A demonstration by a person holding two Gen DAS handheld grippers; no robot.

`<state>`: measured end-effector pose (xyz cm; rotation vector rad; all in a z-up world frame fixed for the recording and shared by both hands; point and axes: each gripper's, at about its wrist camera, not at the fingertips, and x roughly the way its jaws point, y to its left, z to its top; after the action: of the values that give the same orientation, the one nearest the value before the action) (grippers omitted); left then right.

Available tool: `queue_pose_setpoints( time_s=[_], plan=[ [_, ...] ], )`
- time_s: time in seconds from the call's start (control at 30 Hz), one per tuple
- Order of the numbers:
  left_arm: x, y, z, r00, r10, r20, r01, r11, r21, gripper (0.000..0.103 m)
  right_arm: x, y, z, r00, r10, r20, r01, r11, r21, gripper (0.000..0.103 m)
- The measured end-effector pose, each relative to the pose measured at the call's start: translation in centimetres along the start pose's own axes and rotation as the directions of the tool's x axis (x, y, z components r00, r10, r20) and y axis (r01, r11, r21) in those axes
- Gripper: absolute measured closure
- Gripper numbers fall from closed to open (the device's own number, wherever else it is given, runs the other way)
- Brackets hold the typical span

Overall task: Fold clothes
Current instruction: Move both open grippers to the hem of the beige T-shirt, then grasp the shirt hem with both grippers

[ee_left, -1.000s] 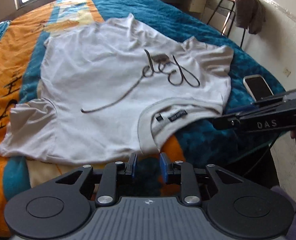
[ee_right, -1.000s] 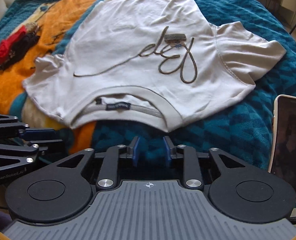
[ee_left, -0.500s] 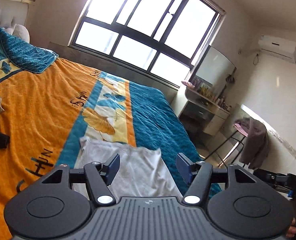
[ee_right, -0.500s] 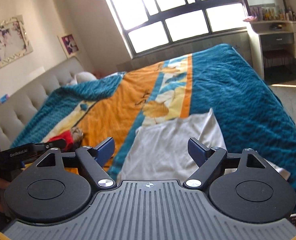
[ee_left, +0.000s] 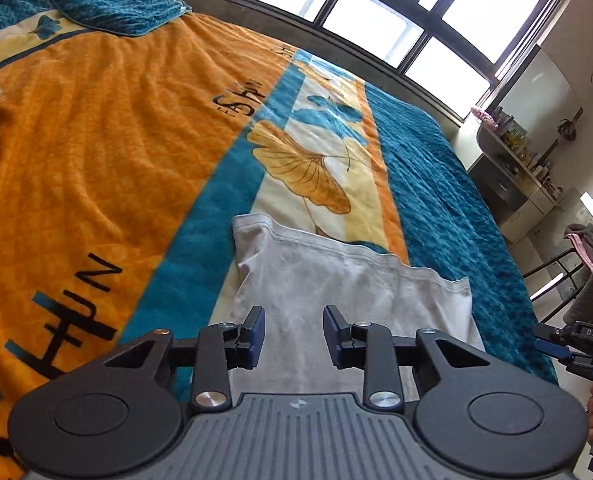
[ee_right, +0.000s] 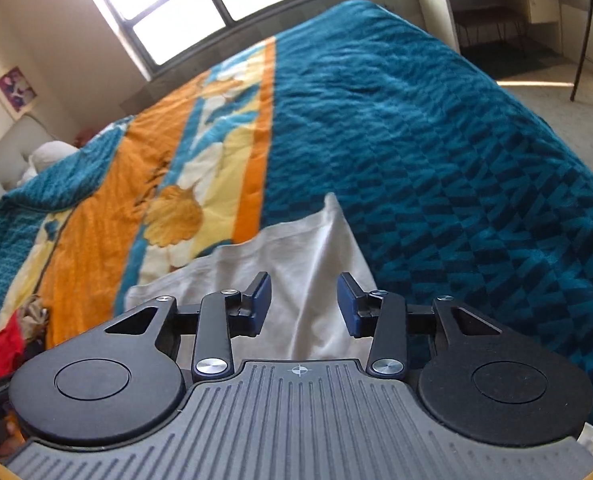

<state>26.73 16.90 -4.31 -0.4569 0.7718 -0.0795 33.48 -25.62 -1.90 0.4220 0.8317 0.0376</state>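
Left wrist: hovered left gripper (ee_left: 292, 336) over pale grey cotton T-shirt (ee_left: 336, 284) spread on orange-and-teal fleece blanket (ee_left: 96, 140), jaws closing, nothing pinched. Right wrist: right gripper (ee_right: 304, 304) likewise closing empty above shirt's far hem, probably lining up the fold

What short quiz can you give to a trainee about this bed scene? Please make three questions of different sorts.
1. Multiple choice: the garment spread on the blanket is A) red, B) white, C) black.
2. True or false: the red cloth lies on top of the garment.
3. Fill in: in the left wrist view, the wall beyond the blanket's far end holds a large ___.

Key: 1 B. 2 False: it lies apart from it, near the blanket's edge. 3 window.
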Motion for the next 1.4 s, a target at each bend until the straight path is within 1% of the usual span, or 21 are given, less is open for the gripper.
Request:
queue_pose_setpoints(
  time_s=[0.13,0.27,0.43,0.47,0.5,0.6,0.67,0.73,0.8,0.87,0.93,0.97,1.0,1.03,1.07,1.13,1.23,1.27,1.33,1.37,1.4],
  plan=[
    [4.1,0.2,0.6,0.999,0.016,-0.03,-0.016,1.0,0.0,0.075,7.1,-2.3,1.7,0.996,-0.086,0.004,0.086,0.996,-0.004,0.06],
    [6.0,0.8,0.9,0.999,0.014,-0.033,-0.014,1.0,0.002,0.075,11.7,-4.1,2.9,1.0,-0.025,0.014,0.025,1.0,0.017,0.059],
    [7.4,2.1,1.6,0.999,0.046,-0.008,-0.046,0.999,-0.021,0.074,15.9,-3.5,4.0,1.0,-0.016,0.019,0.016,1.0,-0.021,0.061],
    [7.5,2.6,1.7,0.998,0.055,0.002,-0.055,0.998,-0.037,0.074,16.5,-3.3,4.2,1.0,-0.012,0.018,0.013,0.999,-0.035,0.063],
    [7.6,3.1,1.9,0.998,0.064,0.011,-0.063,0.996,-0.057,0.074,16.9,-3.0,4.3,1.0,0.0,0.012,0.001,0.999,-0.043,0.068],
    [7.5,4.8,2.5,0.997,0.074,0.031,-0.07,0.991,-0.118,0.074,17.7,-2.4,4.3,0.999,0.051,-0.017,-0.052,0.996,-0.066,0.094],
    [7.7,5.5,2.8,0.996,0.082,0.03,-0.077,0.987,-0.143,0.074,17.7,-2.1,4.0,0.997,0.07,-0.033,-0.072,0.993,-0.092,0.095],
    [7.8,6.0,3.0,0.995,0.092,0.031,-0.085,0.983,-0.164,0.073,17.3,-2.3,3.8,0.996,0.082,-0.036,-0.085,0.993,-0.087,0.101],
    [7.9,6.3,3.1,0.995,0.096,0.034,-0.088,0.979,-0.185,0.073,16.5,-2.8,3.9,0.996,0.092,0.001,-0.092,0.994,-0.059,0.103],
    [7.8,6.5,3.2,0.994,0.099,0.043,-0.089,0.977,-0.196,0.073,14.9,-3.2,4.0,0.994,0.047,0.099,-0.044,0.998,-0.037,0.103],
    [7.9,6.5,3.3,0.993,0.111,0.046,-0.1,0.976,-0.195,0.071,13.5,-4.0,4.3,0.985,-0.012,0.172,0.009,1.0,0.019,0.103],
    [8.0,6.6,3.4,0.992,0.12,0.049,-0.108,0.974,-0.201,0.068,12.9,-4.6,4.5,0.98,-0.045,0.193,0.036,0.998,0.051,0.103],
    [8.3,6.8,3.6,0.991,0.127,0.049,-0.113,0.97,-0.216,0.067,12.8,-5.2,4.7,0.981,-0.053,0.187,0.039,0.996,0.076,0.103],
    [8.7,7.1,3.7,0.991,0.125,0.046,-0.111,0.966,-0.233,0.067,12.9,-5.7,4.8,0.986,-0.051,0.16,0.037,0.995,0.089,0.092],
    [9.1,7.3,3.9,0.992,0.117,0.041,-0.103,0.964,-0.244,0.067,13.0,-6.2,5.0,0.99,-0.049,0.132,0.035,0.994,0.102,0.087],
    [10.8,7.6,4.6,0.997,0.079,0.022,-0.07,0.962,-0.263,0.068,12.9,-7.2,5.0,0.993,-0.043,0.113,0.027,0.989,0.143,0.067],
    [12.6,7.6,5.4,0.999,0.022,0.025,-0.014,0.961,-0.275,0.078,13.2,-9.2,4.8,0.996,0.039,0.08,-0.057,0.968,0.244,0.066],
    [13.1,7.6,5.6,1.0,0.003,0.024,0.003,0.961,-0.277,0.081,13.4,-9.6,4.6,0.995,0.067,0.072,-0.084,0.961,0.263,0.066],
    [14.0,7.3,5.7,1.0,-0.01,0.007,0.012,0.962,-0.272,0.088,13.7,-10.0,4.3,0.994,0.092,0.064,-0.106,0.958,0.267,0.066],
    [14.4,7.1,5.6,1.0,-0.012,0.0,0.012,0.965,-0.263,0.097,13.9,-9.9,4.1,0.993,0.1,0.058,-0.112,0.959,0.261,0.066],
    [14.5,6.7,5.6,1.0,-0.005,0.001,0.005,0.973,-0.232,0.103,14.2,-9.9,4.0,0.993,0.102,0.052,-0.112,0.96,0.255,0.068]
  ],
)
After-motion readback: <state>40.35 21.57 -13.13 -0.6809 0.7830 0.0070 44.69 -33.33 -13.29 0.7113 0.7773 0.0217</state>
